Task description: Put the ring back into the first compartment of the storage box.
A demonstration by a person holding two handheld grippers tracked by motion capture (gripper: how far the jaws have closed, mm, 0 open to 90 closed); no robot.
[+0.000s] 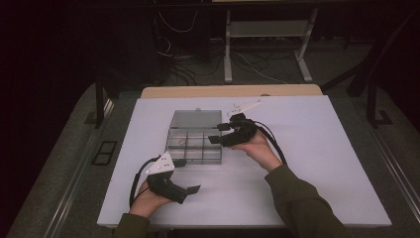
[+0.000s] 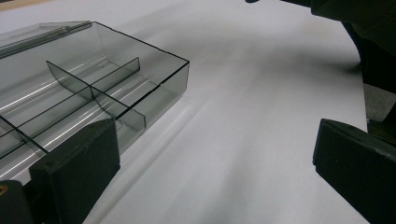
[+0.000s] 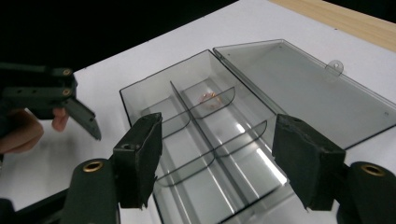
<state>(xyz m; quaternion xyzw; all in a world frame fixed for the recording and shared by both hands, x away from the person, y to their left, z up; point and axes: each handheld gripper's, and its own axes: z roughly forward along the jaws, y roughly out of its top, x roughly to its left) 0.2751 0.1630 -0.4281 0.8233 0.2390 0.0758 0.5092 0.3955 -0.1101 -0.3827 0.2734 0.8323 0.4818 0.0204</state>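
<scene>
White tabletop (image 1: 317,163) lies bare on all sides of the clear divided box (image 1: 194,145), which sits left of centre with its lid (image 1: 195,118) flat toward the far edge. Right gripper (image 1: 218,133) hovers over the box's right side, jaws spread and empty, above compartments beside the small coppery piece (image 3: 208,98). Left gripper (image 1: 190,176) rests near the front edge, jaws wide and empty, just beside the box's near corner.

Clear compartment box (image 1: 194,141), lid open.
Smoky transparent plastic, lying flat at table centre; lid (image 3: 303,88) folded back flat on the far side; a small coppery item (image 3: 208,98) in one far compartment.
</scene>
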